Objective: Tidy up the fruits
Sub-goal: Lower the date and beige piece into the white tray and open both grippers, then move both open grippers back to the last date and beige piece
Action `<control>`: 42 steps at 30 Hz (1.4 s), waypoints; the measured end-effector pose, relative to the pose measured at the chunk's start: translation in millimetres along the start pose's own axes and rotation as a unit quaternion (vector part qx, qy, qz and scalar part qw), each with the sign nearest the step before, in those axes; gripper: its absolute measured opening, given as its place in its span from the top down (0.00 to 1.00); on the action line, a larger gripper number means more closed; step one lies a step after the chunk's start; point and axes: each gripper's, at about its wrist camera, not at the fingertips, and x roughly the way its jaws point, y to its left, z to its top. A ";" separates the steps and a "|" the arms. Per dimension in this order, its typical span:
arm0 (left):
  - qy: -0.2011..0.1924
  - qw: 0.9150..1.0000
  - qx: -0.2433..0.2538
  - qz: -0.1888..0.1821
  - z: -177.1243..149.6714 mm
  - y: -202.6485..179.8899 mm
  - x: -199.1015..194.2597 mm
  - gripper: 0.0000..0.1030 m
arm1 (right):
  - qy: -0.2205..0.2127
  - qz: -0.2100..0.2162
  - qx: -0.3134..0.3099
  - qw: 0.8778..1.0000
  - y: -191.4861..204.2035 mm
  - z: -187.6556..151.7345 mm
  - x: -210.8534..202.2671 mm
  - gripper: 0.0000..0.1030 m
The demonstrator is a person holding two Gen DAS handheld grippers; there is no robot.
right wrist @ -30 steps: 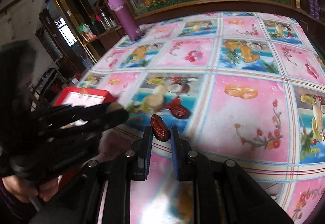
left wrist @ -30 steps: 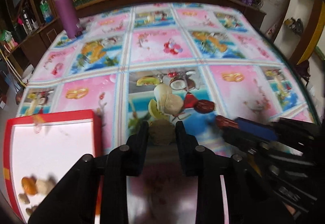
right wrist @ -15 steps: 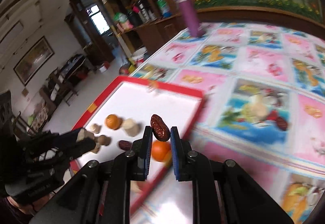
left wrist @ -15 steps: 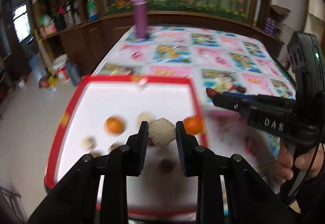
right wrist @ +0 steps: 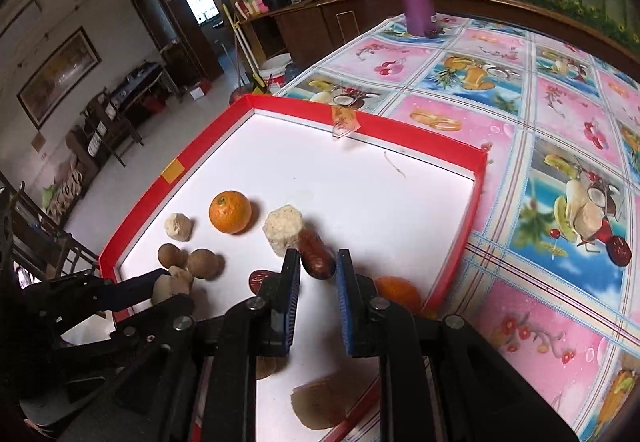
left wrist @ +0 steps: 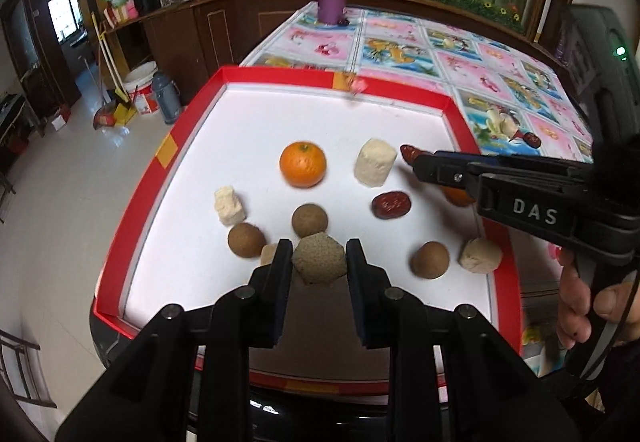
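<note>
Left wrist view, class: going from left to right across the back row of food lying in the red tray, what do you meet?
Orange → pale cylindrical chunk → red date clamped in the right tool.

The only readable lettering is "DAS", in pale capitals on the black side of the right gripper (left wrist: 408, 155), seen from the left wrist view. Nothing else can be read.
</note>
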 end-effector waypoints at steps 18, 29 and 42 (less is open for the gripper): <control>-0.024 0.999 -0.012 0.032 7.5 1.3 -15.8 0.52 | -0.066 -0.008 0.030 0.997 -28.2 -0.8 -40.5 0.84; -0.034 0.999 0.022 0.022 17.8 -37.7 -25.0 0.49 | -0.089 -0.040 0.097 0.990 -99.7 -19.2 -72.8 0.82; -0.027 0.996 0.084 -0.009 35.7 -108.8 -16.1 0.41 | -0.069 -0.105 0.145 0.981 -179.1 -41.8 -87.7 0.82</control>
